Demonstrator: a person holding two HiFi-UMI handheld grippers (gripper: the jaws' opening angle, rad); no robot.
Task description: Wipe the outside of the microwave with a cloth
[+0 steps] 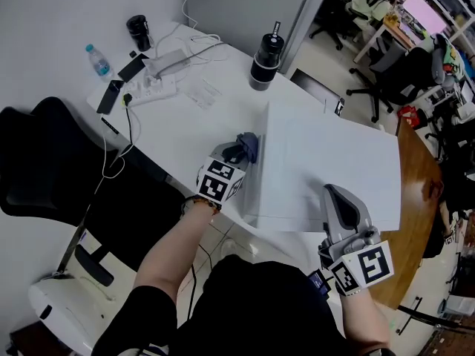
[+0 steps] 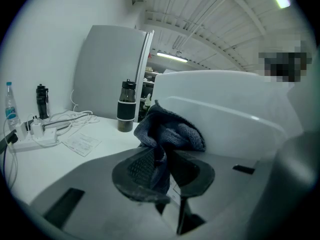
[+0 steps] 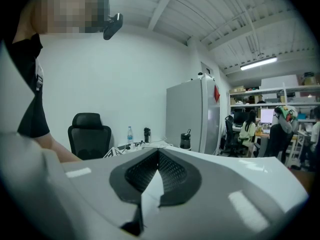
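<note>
Cloth (image 2: 175,133) pinched in left gripper (image 2: 163,160); head view hides grip.

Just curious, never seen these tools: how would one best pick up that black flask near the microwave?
Probably grip the black flask round its straight middle, coming in level from the open table side; it stands upright, and the microwave stands close on the other side.

Your head camera looks steeply down on the white table (image 1: 174,128), with the microwave (image 1: 334,169) toward 3 o'clock. The camera on your left gripper (image 1: 243,150) sits close behind the jaws, facing the microwave's side. The one on your right gripper (image 1: 331,193) looks nearly level over its top. All three share the black tumbler (image 1: 266,61), at 12 o'clock from above.
</note>
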